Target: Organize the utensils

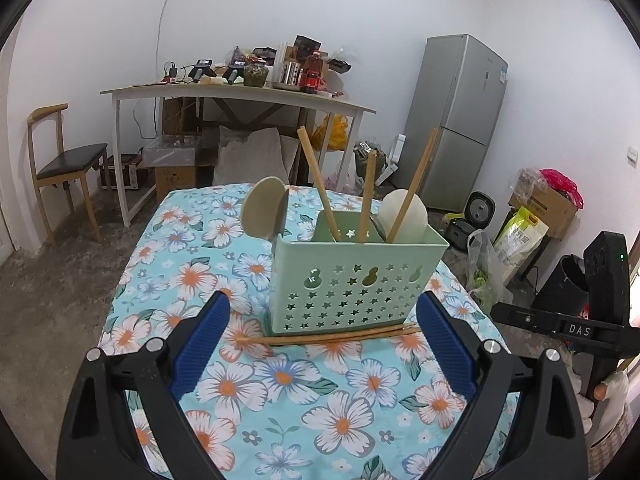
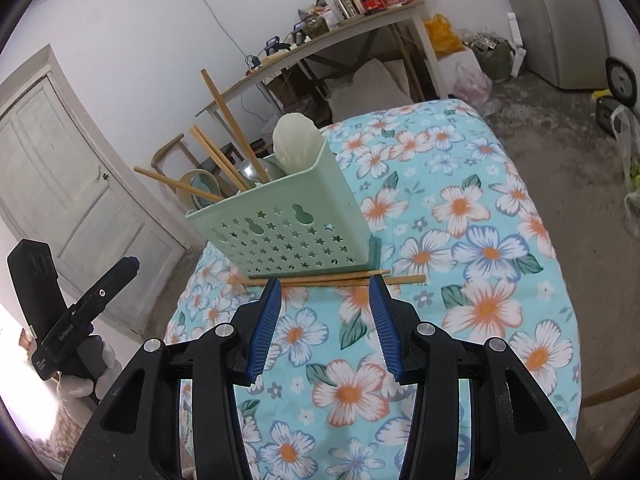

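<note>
A green perforated utensil basket (image 1: 352,280) stands on the floral tablecloth (image 1: 280,392). It holds upright wooden chopsticks (image 1: 318,184) and pale spoons (image 1: 264,206). A pair of wooden chopsticks (image 1: 332,337) lies flat on the cloth against the basket's near side. My left gripper (image 1: 322,316) is open and empty, its blue pads on either side of the lying chopsticks. In the right wrist view the basket (image 2: 280,236) and lying chopsticks (image 2: 320,279) show just beyond my right gripper (image 2: 325,286), which is open and empty above them.
A white desk (image 1: 240,94) with clutter stands behind the table, a wooden chair (image 1: 64,164) to the left, a grey fridge (image 1: 456,120) to the right. Bags and boxes (image 1: 536,208) lie on the floor at right. A white door (image 2: 68,200) is at left.
</note>
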Available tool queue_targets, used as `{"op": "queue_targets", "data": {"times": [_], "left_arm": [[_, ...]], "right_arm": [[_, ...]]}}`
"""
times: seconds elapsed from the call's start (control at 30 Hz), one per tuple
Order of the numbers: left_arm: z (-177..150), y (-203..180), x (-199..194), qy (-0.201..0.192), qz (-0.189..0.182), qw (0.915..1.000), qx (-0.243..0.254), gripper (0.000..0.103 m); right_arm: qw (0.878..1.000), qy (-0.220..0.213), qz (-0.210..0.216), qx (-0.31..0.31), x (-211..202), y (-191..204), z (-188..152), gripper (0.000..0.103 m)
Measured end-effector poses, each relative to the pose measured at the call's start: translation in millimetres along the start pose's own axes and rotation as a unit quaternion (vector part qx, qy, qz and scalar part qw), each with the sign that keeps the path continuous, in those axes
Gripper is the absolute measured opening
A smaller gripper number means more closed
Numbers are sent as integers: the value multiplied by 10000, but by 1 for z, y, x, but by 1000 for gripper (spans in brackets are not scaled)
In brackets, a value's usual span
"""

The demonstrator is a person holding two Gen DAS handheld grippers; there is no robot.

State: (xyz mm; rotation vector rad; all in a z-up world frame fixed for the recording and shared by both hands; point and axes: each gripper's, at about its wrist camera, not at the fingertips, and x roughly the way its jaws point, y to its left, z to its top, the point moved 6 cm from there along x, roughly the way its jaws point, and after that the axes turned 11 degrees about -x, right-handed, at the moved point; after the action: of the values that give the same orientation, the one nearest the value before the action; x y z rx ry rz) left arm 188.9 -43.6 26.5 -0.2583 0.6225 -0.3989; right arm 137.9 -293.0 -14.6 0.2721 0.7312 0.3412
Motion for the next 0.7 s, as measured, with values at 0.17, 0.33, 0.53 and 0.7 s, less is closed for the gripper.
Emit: {"op": "queue_targets", "data": {"times": [0.17, 0.33, 0.53, 0.7], "left_arm": [[-1, -1, 3, 44, 25, 10000, 21, 92], [0, -1, 5, 48, 34, 10000, 16, 92], [0, -2, 5, 47, 32, 10000, 39, 92], [0, -2, 5, 46, 33, 10000, 34, 92]], "right_arm": [[10000, 10, 63, 41, 2, -2, -1, 44], [9999, 34, 94, 46, 4, -2, -1, 44], [9999, 29, 96, 47, 4, -2, -1, 44], [9999, 27, 113, 39, 4, -1, -1, 44]]}}
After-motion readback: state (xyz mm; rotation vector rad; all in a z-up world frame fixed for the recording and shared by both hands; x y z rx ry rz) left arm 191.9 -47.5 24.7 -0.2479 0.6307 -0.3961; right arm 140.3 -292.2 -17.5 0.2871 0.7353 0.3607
